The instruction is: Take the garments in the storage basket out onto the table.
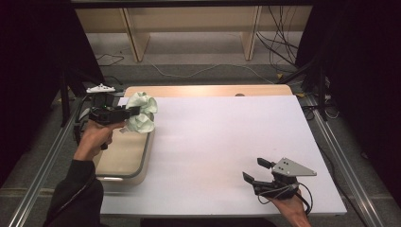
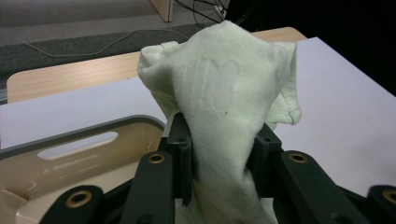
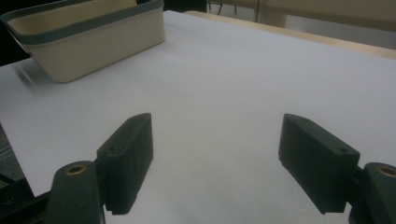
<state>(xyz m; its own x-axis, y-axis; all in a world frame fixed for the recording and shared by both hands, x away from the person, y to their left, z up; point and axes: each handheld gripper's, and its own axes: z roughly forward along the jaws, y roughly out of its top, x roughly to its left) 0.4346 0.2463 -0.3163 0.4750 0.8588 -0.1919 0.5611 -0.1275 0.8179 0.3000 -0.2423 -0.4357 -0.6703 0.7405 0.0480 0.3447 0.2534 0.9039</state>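
Cloth: one pale green cloth [image 1: 142,113], bunched, above the bin's far end at the desk's left
Left gripper [image 2: 223,154]: jaws clamped on the cloth
Right gripper [image 3: 217,163]: jaws wide apart, empty
Bin: one beige bin [image 3: 88,44]; left gripper view shows its handle slot

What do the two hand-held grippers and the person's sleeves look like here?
Both grippers are black with two blocky jaws and brass-coloured pivot rings. The right gripper carries a grey three-cornered plate and a looping black cable. The left gripper has a white top piece. The left sleeve is dark.
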